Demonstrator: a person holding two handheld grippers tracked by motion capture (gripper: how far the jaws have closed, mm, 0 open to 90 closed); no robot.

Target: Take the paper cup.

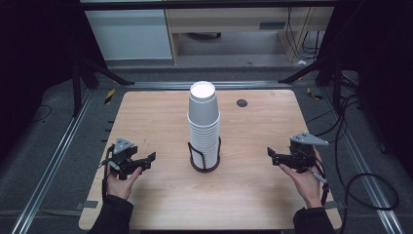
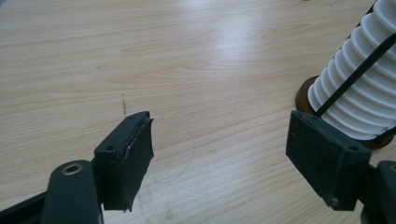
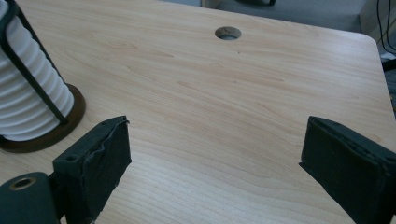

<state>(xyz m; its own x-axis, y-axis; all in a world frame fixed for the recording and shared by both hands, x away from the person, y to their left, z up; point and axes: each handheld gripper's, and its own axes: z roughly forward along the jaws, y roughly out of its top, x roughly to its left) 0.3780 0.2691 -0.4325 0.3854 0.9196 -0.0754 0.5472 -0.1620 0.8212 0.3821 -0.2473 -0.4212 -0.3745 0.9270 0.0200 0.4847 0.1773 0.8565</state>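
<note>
A tall stack of white paper cups [image 1: 204, 122] stands upside down in a dark wire holder [image 1: 204, 163] at the middle of the wooden table [image 1: 160, 122]. My left gripper [image 1: 149, 160] is held to the stack's left, open and empty, jaws pointing toward it. My right gripper [image 1: 272, 155] is held to the stack's right, open and empty, facing it as well. In the left gripper view the cups [image 2: 359, 93] rise at the right edge between wide jaws. In the right gripper view the cups [image 3: 28, 98] and holder base [image 3: 70, 121] stand at the left.
A round cable hole [image 1: 242, 103] sits in the table's far right part, also seen as a cable hole [image 3: 228, 33] in the right gripper view. Black cables [image 1: 350, 161] trail off the table's right side. Metal rails [image 1: 53, 161] run along both sides on the floor.
</note>
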